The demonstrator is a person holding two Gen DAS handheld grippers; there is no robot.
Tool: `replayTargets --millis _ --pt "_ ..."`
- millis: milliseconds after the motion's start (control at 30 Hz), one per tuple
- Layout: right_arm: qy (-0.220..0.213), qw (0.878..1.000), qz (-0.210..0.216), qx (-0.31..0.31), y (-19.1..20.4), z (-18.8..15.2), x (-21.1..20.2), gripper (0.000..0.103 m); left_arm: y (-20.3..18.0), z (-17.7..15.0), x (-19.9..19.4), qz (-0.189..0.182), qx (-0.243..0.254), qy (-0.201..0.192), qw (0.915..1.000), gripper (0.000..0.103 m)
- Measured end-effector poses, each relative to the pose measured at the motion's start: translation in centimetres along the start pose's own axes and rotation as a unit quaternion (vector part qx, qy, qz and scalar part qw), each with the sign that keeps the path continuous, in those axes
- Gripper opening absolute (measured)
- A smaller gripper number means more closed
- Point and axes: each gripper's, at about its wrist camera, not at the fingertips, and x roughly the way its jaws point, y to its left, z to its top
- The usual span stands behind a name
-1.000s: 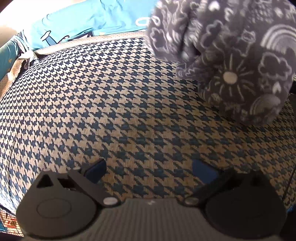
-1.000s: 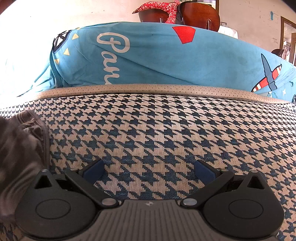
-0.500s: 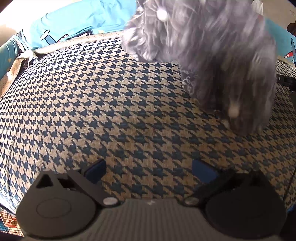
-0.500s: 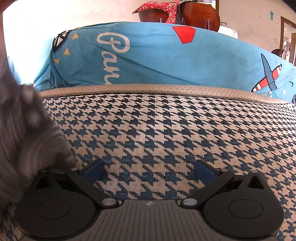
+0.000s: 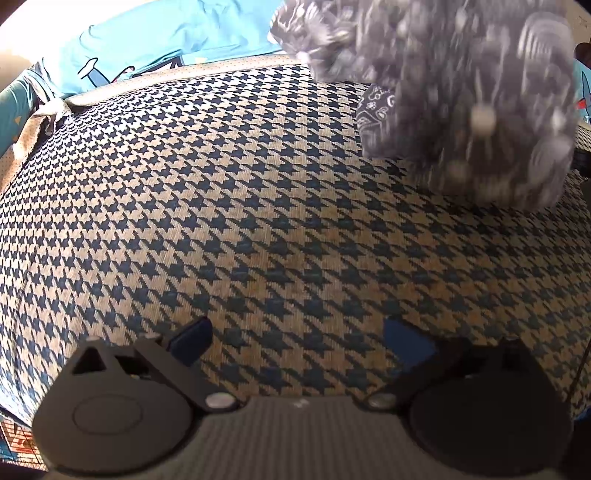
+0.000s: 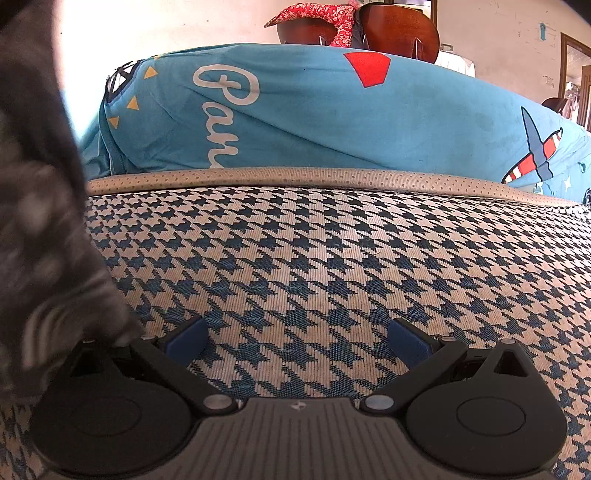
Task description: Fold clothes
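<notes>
A grey garment (image 5: 461,99) printed with white doodles hangs bunched and motion-blurred at the upper right of the left wrist view, its lower end touching the houndstooth bed cover (image 5: 221,206). In the right wrist view the same garment (image 6: 40,229) fills the left edge, brushing the left finger mount. My left gripper (image 5: 297,338) is open above the cover, well short of the garment, nothing between its blue pads (image 5: 190,338). Low over the cover, my right gripper (image 6: 297,339) is open and holds nothing. What holds the garment up is out of view.
A blue bedsheet (image 6: 332,110) with white lettering and plane prints is heaped behind the cover's beige dotted edge (image 6: 295,177). Wooden furniture (image 6: 399,26) with a red floral cloth (image 6: 317,14) stands behind it. The cover's left edge (image 5: 33,125) drops away.
The grey garment has been moving, blurred, shifting over the cover and coming lower against the right gripper's left side. Both grippers have stayed in place and open.
</notes>
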Motion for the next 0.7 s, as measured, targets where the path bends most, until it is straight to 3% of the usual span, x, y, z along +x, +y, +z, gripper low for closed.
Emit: replayTargets --millis 700 --pt "0.0 1.0 0.0 0.0 0.01 -0.01 0.04 0.103 0.56 -0.32 -0.4 0.005 0.016 -0.004 0.9999 0.103"
